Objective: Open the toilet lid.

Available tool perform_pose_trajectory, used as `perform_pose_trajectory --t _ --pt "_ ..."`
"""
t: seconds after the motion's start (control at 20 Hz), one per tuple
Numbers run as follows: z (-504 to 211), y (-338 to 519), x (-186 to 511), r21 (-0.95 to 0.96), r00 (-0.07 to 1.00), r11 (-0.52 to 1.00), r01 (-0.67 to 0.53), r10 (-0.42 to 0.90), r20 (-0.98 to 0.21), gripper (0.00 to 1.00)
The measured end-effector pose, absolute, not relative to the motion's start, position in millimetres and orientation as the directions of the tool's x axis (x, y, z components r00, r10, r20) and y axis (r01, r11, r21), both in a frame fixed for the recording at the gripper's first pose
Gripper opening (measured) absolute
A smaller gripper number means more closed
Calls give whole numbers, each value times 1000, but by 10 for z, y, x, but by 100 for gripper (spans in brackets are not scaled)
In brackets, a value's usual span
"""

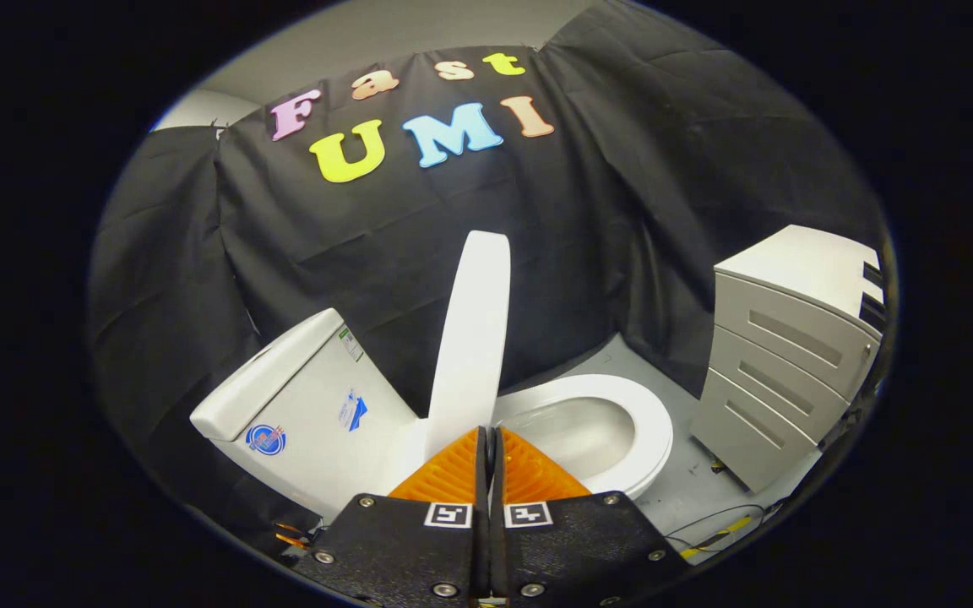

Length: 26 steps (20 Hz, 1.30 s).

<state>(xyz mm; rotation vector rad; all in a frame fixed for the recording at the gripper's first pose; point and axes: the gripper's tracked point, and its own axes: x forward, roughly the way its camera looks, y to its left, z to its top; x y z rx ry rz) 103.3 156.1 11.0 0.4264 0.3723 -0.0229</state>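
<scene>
Gripper view: the tool has its fingers pressed together with nothing between them. Just beyond their tips the toilet lid stands upright, raised off the seat. Left is the tank; far right, a drawer cabinet.
</scene>
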Motion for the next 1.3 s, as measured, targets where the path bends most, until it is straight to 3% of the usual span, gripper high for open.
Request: perform_pose_trajectory --t 1.3 --pt "605 2643 1045 146 952 979 -143 176 -249 0"
